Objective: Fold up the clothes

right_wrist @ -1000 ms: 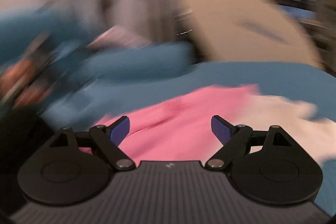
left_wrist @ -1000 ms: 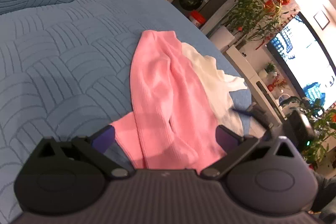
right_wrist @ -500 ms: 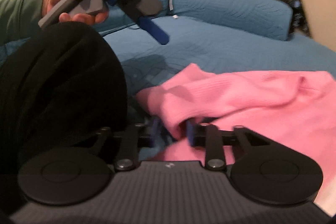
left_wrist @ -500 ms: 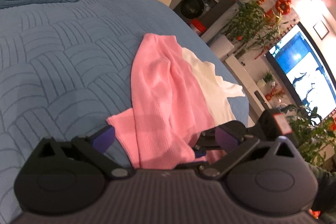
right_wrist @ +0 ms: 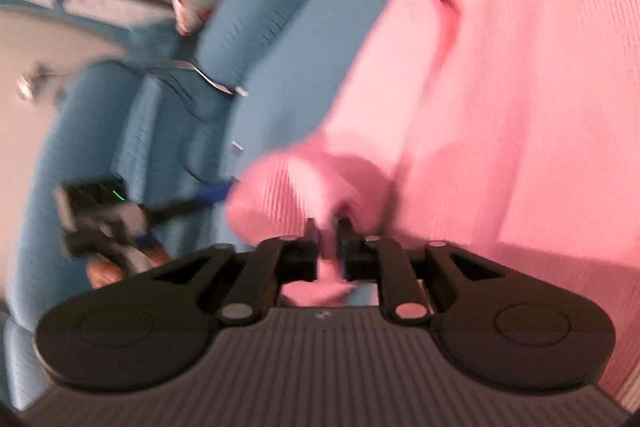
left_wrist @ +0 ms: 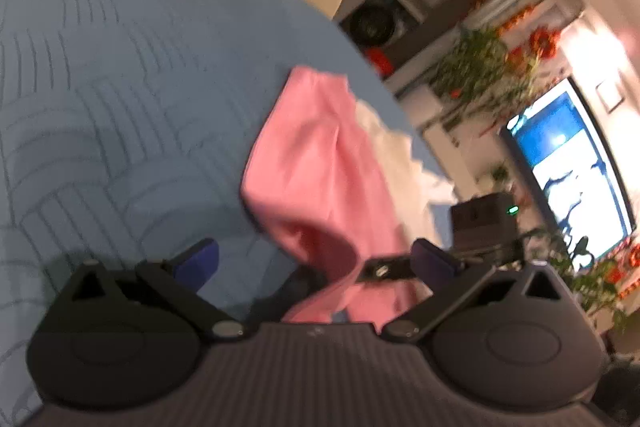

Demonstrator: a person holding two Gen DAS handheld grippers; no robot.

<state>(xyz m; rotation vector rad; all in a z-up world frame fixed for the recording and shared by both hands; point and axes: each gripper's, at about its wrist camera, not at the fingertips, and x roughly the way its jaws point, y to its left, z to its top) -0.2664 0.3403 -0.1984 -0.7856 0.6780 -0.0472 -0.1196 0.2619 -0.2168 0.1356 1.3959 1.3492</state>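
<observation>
While the right tool (right_wrist: 329, 227) pinches the pink garment (right_wrist: 500, 99) | left tool (left_wrist: 316, 261) gapes wide | white garment (left_wrist: 400, 155) by the sofa's (left_wrist: 120, 99) edge

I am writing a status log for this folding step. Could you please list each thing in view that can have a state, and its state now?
right gripper: shut on a fold of the pink garment
left gripper: open, holding nothing
pink garment: unfolded, near corner lifted off the blue sofa
white garment: lying flat, partly under the pink one
television: switched on
</observation>
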